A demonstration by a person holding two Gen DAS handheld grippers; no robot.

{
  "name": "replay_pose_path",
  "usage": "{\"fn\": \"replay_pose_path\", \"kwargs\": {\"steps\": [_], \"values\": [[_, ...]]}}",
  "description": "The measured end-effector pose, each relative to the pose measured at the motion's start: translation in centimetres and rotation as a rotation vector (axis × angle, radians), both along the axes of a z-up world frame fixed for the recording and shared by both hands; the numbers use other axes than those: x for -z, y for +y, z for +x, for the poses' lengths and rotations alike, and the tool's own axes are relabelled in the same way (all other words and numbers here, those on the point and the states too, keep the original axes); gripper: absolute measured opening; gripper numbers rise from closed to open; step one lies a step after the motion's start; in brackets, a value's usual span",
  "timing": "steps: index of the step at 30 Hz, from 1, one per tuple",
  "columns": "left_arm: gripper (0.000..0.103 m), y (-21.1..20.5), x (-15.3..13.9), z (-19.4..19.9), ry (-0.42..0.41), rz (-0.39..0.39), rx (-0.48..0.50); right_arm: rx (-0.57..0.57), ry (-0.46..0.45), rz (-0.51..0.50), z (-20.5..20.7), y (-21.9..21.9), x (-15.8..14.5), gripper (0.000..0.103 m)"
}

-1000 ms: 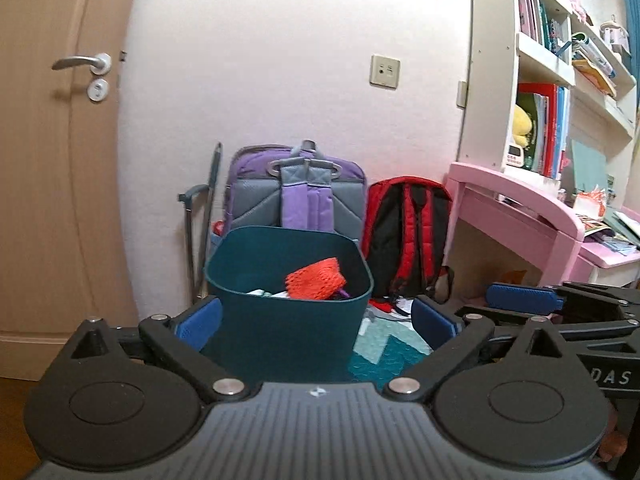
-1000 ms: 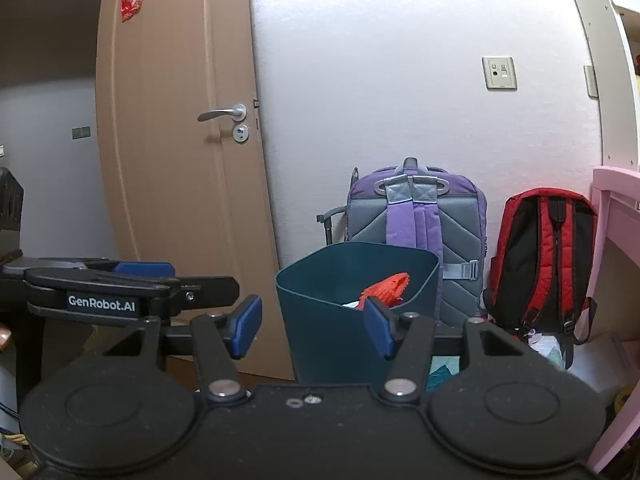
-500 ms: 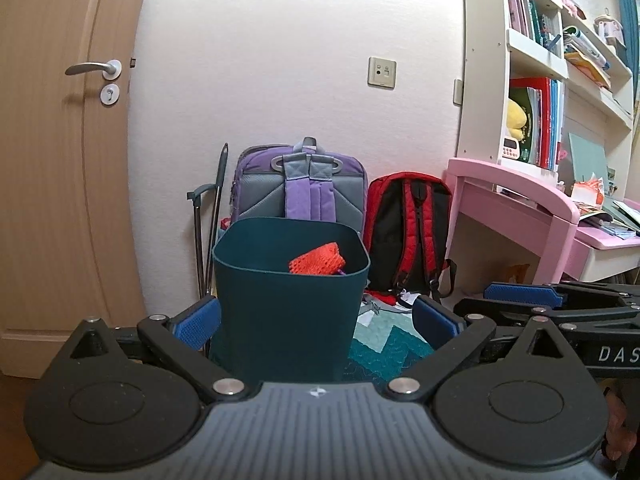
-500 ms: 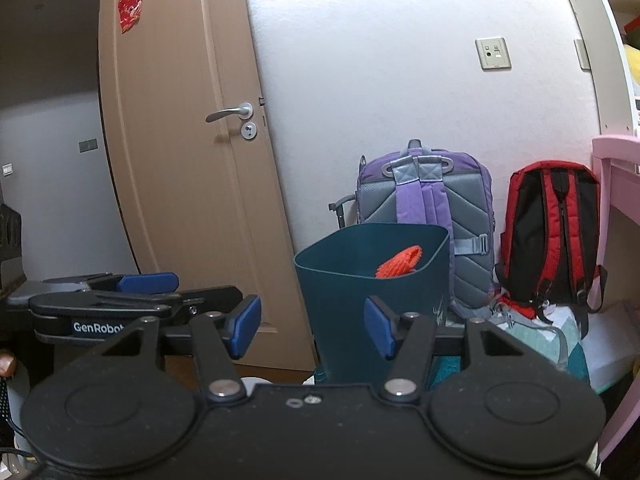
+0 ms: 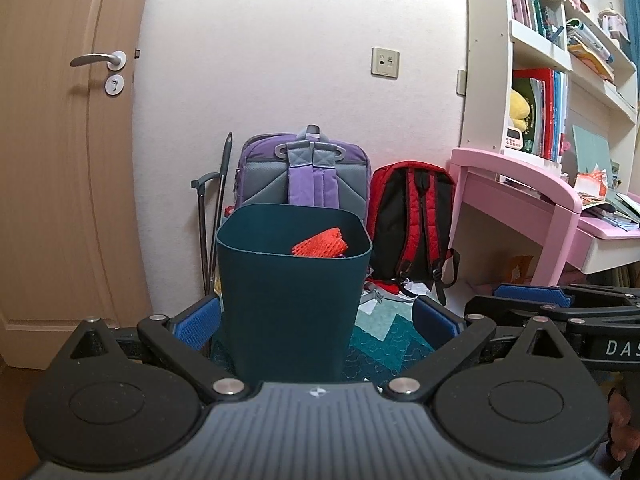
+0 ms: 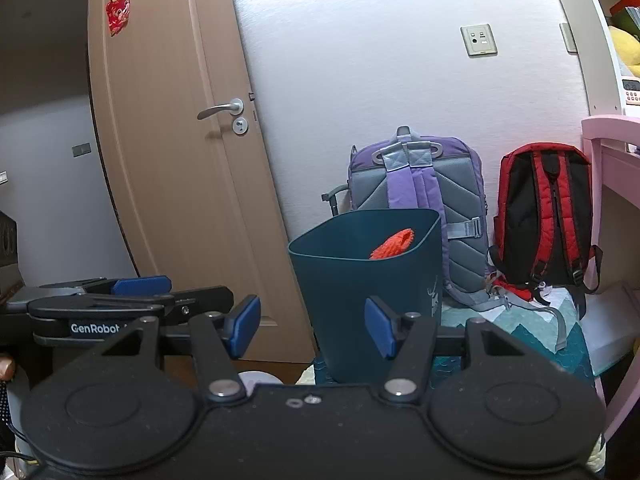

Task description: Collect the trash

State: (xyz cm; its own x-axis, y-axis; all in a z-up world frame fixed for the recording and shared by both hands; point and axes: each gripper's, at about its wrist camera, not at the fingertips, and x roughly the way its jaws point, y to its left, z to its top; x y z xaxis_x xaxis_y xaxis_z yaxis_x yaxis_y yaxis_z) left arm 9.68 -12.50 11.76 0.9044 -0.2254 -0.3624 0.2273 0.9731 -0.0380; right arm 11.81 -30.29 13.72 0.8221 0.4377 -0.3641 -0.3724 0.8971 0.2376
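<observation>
The dark green bin (image 5: 292, 292) sits mid-frame on the floor with orange net trash (image 5: 320, 243) inside. The left gripper (image 5: 316, 322) and right gripper (image 6: 312, 326) both have jaws wide open, holding nothing. Two backpacks (image 5: 308, 172) lean behind.

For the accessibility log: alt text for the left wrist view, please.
A dark teal bin holding an orange mesh net stands in front of the open, empty left tool. Behind it, purple and red backpacks lean against the wall.
</observation>
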Motion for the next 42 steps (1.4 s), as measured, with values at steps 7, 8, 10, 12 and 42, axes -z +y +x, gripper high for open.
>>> {"fn": "replay_pose_path", "kwargs": {"steps": [7,8,10,12,42], "values": [[0.103,0.1,0.2,0.1,0.011,-0.004,0.0,0.0,0.0,0.001,0.0,0.0,0.0,0.058],[0.103,0.1,0.2,0.2,0.012,-0.004,0.002,0.001,0.0,0.001,0.0,0.0,0.0,0.058],[0.103,0.1,0.2,0.2,0.012,-0.002,0.002,0.002,0.002,0.003,0.0,0.0,0.0,0.058],[0.103,0.0,0.2,0.2,0.012,-0.003,0.002,0.003,0.002,0.003,0.0,0.0,0.0,0.058],[0.103,0.0,-2.5,-0.3,-0.039,-0.014,-0.002,0.016,-0.039,0.013,0.0,0.8,-2.1,0.058]]}}
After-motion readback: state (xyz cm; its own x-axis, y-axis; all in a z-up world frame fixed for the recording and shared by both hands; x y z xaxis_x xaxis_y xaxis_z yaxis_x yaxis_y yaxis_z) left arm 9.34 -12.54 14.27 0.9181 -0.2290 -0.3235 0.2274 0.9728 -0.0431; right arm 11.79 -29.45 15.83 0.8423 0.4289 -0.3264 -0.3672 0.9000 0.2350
